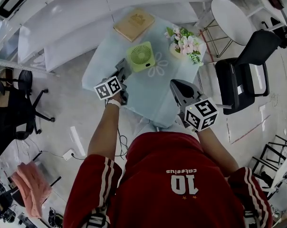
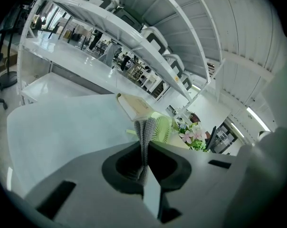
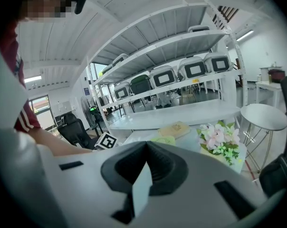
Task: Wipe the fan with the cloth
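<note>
- Left gripper view showed the left gripper (image 2: pixel 144 152) with its jaws pinched tight on a grey ribbed cloth (image 2: pixel 145 129), which stood up out of the tips.
- Just beyond the cloth stood the green fan (image 2: pixel 162 129), upright on the table (image 2: pixel 62 127). Whether the cloth touched it could not be told.
- Head view placed the fan near the table's middle, just ahead of the left gripper.
- A tan book (image 1: pixel 134 24) lay toward the far edge, and a pot of flowers (image 1: pixel 187 42) stood by the right edge.
- Right gripper view showed the right gripper (image 3: pixel 144 148) with its jaws pressed together and nothing between them. It was held over the table's near right edge, apart from the fan.
</note>
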Available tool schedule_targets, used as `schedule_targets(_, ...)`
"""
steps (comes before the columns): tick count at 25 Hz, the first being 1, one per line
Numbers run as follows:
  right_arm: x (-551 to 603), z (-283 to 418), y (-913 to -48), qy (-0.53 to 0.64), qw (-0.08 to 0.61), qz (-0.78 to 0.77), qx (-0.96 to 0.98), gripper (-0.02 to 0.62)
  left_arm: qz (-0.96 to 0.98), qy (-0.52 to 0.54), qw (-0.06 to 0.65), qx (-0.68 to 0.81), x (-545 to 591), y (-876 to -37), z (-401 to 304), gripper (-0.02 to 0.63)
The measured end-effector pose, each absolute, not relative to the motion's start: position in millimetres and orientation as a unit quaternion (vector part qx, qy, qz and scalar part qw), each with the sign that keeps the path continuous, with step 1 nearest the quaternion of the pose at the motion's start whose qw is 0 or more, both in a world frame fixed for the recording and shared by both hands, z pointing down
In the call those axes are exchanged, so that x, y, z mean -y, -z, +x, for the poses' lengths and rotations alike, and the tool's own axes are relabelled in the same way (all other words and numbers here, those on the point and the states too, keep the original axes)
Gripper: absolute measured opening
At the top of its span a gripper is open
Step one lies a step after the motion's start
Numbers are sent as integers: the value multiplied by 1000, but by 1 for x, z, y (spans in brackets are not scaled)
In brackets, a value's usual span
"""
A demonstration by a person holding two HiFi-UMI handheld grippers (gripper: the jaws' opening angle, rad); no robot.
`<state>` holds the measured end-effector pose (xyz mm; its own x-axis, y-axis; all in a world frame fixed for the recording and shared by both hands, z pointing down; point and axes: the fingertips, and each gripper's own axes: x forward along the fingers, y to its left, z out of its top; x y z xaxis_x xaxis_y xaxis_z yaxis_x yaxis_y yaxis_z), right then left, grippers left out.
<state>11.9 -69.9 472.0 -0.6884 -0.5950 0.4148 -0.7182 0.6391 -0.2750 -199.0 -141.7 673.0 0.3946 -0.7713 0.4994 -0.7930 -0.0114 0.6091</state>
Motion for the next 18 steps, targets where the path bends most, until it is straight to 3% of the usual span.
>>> schedule_targets(18, 52, 51, -467, -218, 127, 412, 875, 3, 742, -37, 435, 508, 144, -672, -143, 26)
